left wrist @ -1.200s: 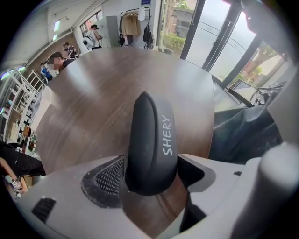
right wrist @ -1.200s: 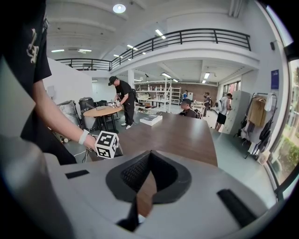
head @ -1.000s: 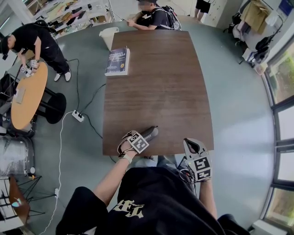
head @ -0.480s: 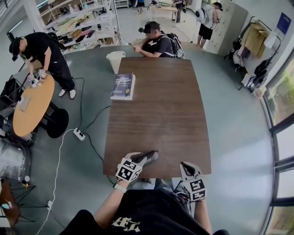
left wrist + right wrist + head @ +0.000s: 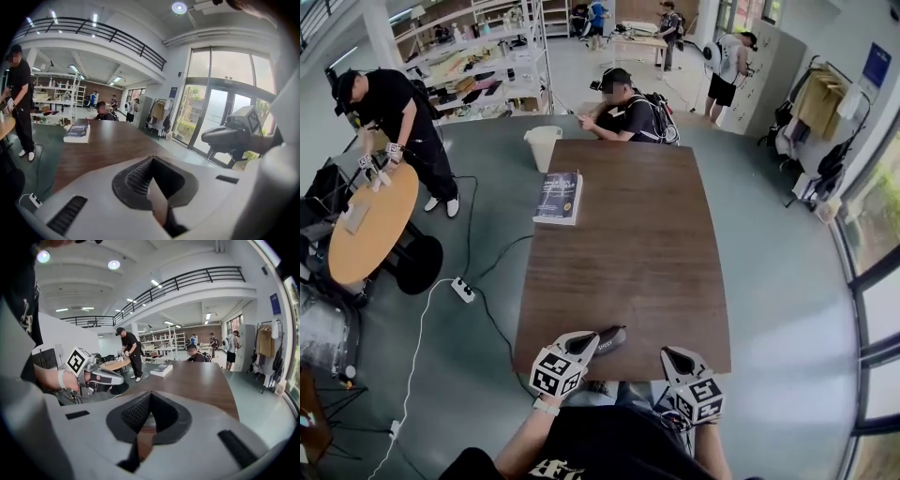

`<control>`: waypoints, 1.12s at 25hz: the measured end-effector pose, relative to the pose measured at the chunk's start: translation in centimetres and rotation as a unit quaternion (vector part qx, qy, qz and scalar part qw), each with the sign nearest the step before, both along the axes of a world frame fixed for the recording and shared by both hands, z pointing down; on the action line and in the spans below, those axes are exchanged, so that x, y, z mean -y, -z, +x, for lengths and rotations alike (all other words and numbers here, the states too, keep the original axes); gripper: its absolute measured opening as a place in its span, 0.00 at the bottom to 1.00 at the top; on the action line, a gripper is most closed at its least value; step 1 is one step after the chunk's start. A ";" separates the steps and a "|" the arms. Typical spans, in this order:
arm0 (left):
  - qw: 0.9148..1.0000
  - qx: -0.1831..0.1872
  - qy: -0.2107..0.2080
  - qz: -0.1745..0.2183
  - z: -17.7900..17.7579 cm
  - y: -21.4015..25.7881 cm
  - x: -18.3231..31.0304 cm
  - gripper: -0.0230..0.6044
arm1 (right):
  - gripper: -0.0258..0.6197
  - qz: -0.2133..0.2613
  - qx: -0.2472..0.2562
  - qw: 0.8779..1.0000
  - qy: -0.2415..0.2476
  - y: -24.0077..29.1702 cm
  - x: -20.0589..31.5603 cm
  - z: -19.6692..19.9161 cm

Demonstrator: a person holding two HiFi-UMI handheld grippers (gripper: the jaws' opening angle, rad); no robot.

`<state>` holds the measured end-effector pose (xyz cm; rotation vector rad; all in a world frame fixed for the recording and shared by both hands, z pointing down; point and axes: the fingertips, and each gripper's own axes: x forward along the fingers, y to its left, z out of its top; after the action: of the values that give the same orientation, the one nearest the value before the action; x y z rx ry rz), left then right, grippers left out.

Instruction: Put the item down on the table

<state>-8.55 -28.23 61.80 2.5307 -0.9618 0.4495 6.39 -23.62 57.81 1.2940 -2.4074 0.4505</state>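
Fingers, left: we find the pads (image 5: 137,177) of the left gripper (image 5: 151,160) pressed together; they have just closed, with nothing between them.
Fingers, right: we find the right gripper (image 5: 150,394) tip to tip as well, gripping nothing.
Item: we note one thing on the table (image 5: 647,272), a dark book (image 5: 558,197). It lies flat at the far left edge, well apart from both grippers.
Left gripper, place: over the table's near edge, nose toward the far end.
Right gripper, place: at the near edge, beside the left, not touching it.
Surroundings: seated person (image 5: 623,108) at the far end; white bin (image 5: 542,145) on the floor near the book.
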 end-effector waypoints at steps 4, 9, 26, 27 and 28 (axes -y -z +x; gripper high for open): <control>1.000 -0.021 0.007 -0.006 -0.5 0.0 -1.4 0.05 | 0.02 0.003 0.022 1.000 0.002 0.7 -0.6 -0.5; 0.999 -0.034 0.005 0.005 -0.7 1.0 -2.7 0.05 | 0.02 0.009 0.047 0.999 0.009 1.4 -1.4 -1.5; 0.997 -0.061 0.018 0.043 0.3 5.6 -5.8 0.05 | 0.02 0.045 0.041 0.997 0.048 4.8 -3.3 -0.9; 0.997 -0.062 0.015 0.044 0.8 5.8 -6.4 0.05 | 0.02 0.044 0.043 0.997 0.044 4.8 -4.0 -0.5; 0.997 -0.061 0.012 0.044 1.2 5.9 -7.2 0.05 | 0.02 0.043 0.045 0.997 0.041 4.7 -4.7 -0.1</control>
<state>-7.39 -21.06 55.93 2.5883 -0.9857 0.2455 6.29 -18.88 53.10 1.2286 -2.5703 0.3937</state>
